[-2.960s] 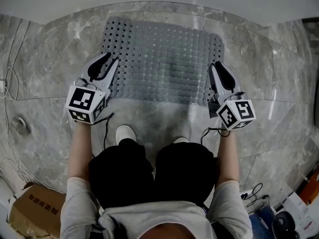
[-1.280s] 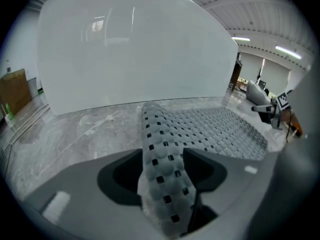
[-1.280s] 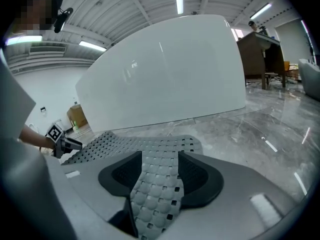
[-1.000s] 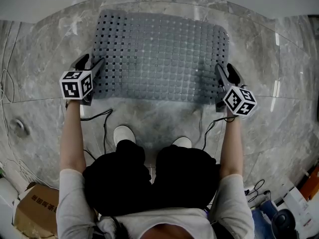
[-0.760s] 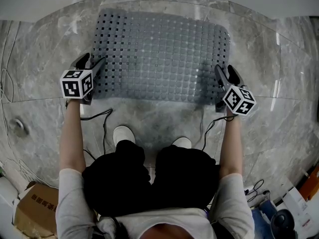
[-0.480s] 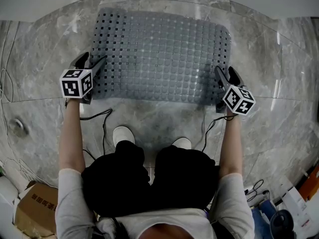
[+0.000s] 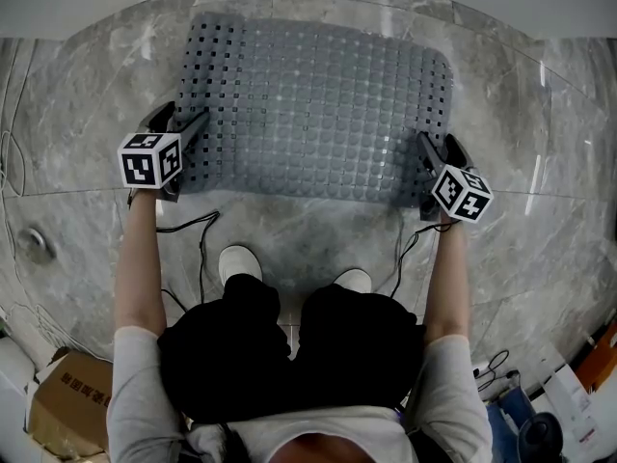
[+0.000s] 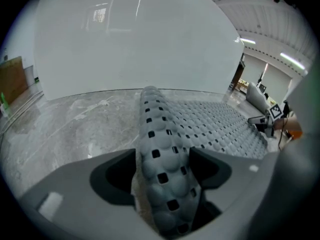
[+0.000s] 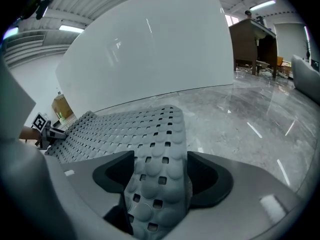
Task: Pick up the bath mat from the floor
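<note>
Bath mat spreads out, long axis running left to right.

I see the bath mat lying on the floor, beyond the person's shoes. Its near left corner sits between the left gripper jaws and its near right corner between the right gripper jaws. Both pairs have just been opening. A cardboard box sits near left.
</note>
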